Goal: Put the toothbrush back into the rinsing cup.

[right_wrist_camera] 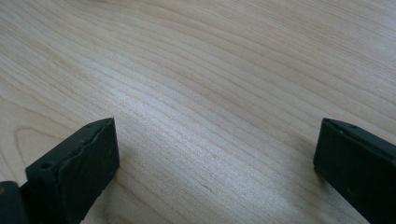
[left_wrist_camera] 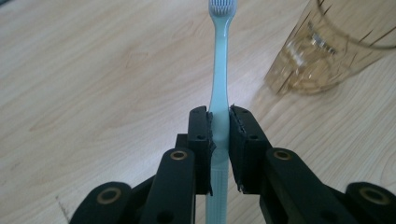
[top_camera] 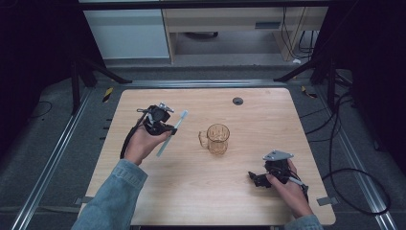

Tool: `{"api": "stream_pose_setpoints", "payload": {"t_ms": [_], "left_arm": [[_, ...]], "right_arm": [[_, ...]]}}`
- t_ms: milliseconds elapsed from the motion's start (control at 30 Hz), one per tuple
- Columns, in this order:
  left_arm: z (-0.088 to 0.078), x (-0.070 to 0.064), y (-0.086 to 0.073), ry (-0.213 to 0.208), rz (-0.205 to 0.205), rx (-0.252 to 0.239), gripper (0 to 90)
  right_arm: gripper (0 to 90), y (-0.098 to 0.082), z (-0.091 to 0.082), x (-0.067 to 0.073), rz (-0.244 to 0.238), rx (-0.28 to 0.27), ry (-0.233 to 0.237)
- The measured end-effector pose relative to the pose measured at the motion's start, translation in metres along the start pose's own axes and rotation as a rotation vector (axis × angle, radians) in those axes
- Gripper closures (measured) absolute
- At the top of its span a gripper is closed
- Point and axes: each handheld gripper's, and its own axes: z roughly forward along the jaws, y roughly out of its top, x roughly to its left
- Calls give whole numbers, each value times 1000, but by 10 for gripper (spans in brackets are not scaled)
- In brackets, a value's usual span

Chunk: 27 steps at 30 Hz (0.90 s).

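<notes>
Toothbrush up, mug waiting.
Left gripper (left_wrist_camera: 219,122) pinches the toothbrush (left_wrist_camera: 218,84) mid-handle above the table, left of the mug (top_camera: 217,139); a careless swing could tip that mug. Right gripper (right_wrist_camera: 215,154) rests wide open, empty.

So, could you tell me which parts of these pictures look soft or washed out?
Left gripper view: the toothbrush handle is sharp at the pads, while the amber mug is blurred. Right gripper view: a pale sheen lies on the table grain between the open jaws. High view: the surroundings fall dark and the table is evenly lit.
</notes>
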Motion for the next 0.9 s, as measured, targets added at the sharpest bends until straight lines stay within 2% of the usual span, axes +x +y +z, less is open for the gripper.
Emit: {"api": "stream_pose_setpoints", "payload": {"t_ms": [133,267,567,733,900], "left_arm": [[-1,-7,6,-6,8,-52,786],[-1,-15,8,-13,-5,-133,786],[-3,-20,16,45,-23,-298,787],[-2,-22,21,46,-39,-385,787],[-5,-29,26,70,-39,-512,787]], "right_arm": [[5,0,0,0,-8,-1,6],[5,0,0,0,-7,-1,9],[8,0,0,1,-10,-3,7],[8,0,0,0,-12,-3,9],[8,0,0,0,-13,-2,13]]}}
